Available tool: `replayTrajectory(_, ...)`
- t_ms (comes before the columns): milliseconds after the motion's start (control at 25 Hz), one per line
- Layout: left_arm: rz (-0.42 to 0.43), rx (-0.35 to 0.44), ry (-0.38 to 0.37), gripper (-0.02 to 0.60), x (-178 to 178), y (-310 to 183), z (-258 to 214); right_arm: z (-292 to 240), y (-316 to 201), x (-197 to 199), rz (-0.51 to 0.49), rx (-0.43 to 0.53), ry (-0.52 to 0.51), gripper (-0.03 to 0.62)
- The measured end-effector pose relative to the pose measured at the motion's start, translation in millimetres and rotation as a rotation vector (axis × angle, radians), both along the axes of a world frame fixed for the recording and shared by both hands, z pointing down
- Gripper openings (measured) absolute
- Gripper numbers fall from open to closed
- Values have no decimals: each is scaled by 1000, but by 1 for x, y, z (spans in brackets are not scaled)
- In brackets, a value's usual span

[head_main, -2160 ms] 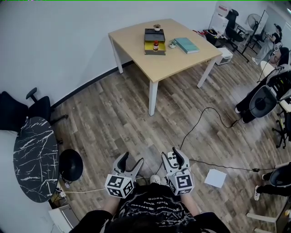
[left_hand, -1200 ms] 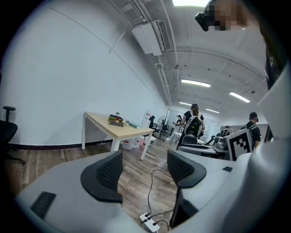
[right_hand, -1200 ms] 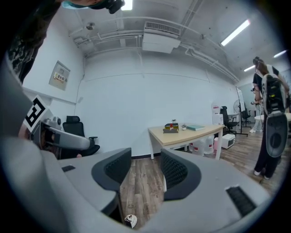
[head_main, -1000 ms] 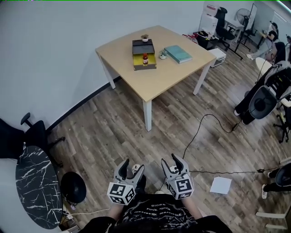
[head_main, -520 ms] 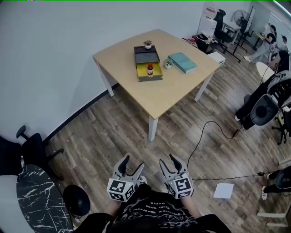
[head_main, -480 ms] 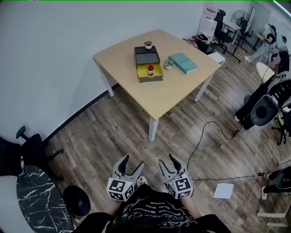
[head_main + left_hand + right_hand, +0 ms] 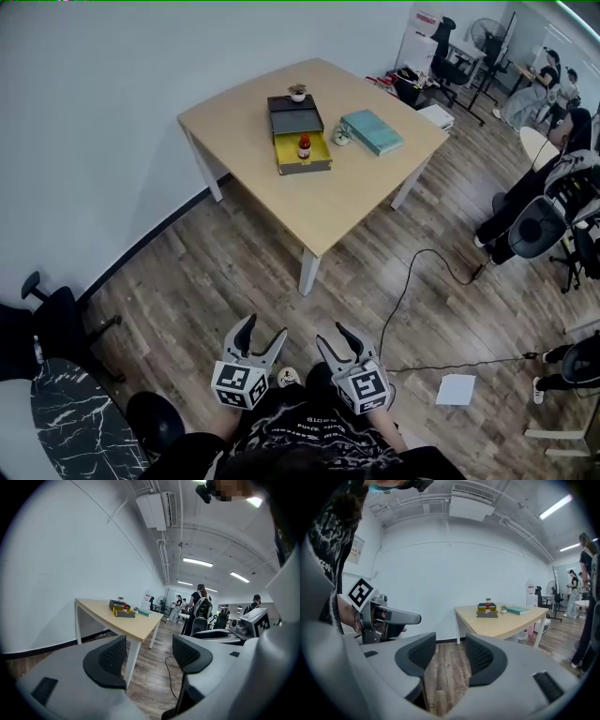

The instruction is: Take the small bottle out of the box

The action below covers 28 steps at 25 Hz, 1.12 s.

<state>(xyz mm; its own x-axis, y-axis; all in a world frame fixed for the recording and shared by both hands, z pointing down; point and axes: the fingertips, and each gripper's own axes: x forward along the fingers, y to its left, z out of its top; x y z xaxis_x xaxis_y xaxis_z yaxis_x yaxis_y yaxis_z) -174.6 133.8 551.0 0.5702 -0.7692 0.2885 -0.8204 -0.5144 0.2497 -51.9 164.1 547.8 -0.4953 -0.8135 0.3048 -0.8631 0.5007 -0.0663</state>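
Observation:
A small bottle [image 7: 304,145] with a red cap stands in an open yellow-lined box [image 7: 302,148] on a light wooden table [image 7: 281,187], far ahead of me. The box [image 7: 121,610] shows small in the left gripper view and the box [image 7: 487,611] with the bottle [image 7: 488,606] in the right gripper view. My left gripper [image 7: 262,335] and right gripper [image 7: 336,339] hang low near my body over the wood floor, well short of the table. Both are open with nothing between the jaws.
A teal book [image 7: 373,131] and a small potted plant [image 7: 342,136] lie right of the box; another plant [image 7: 297,92] sits behind it. A black cable [image 7: 412,281] and white paper [image 7: 456,389] lie on the floor. Office chairs and seated people are at right; a marble table [image 7: 66,431] at left.
The view has shifted as I walk toward the table; the table sits a little left and nearer than one second ago. Both grippers stay open and low.

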Motion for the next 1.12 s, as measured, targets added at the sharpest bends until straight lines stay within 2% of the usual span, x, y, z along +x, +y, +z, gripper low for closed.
replayTrajectory(280,7,-20,5,314,12,-17,3,-2,-25,15,7,-3,-30,209)
replayTrajectory(440,-58,-39,22,314,21,-48,12,6,-58,24,-23,-12,-35,209)
replayTrajectory(640,-59,-23,5,314,61,-101,9,9,-122,52,-75,-27,-47,209)
replayTrajectory(880,-127,-40,13,314,96,-184,6,-8,-224,89,-133,1,-60,209)
replayTrajectory(1120,-176,-6,-17,314,145,-256,-5,-12,-302,140,-183,4,-65,209)
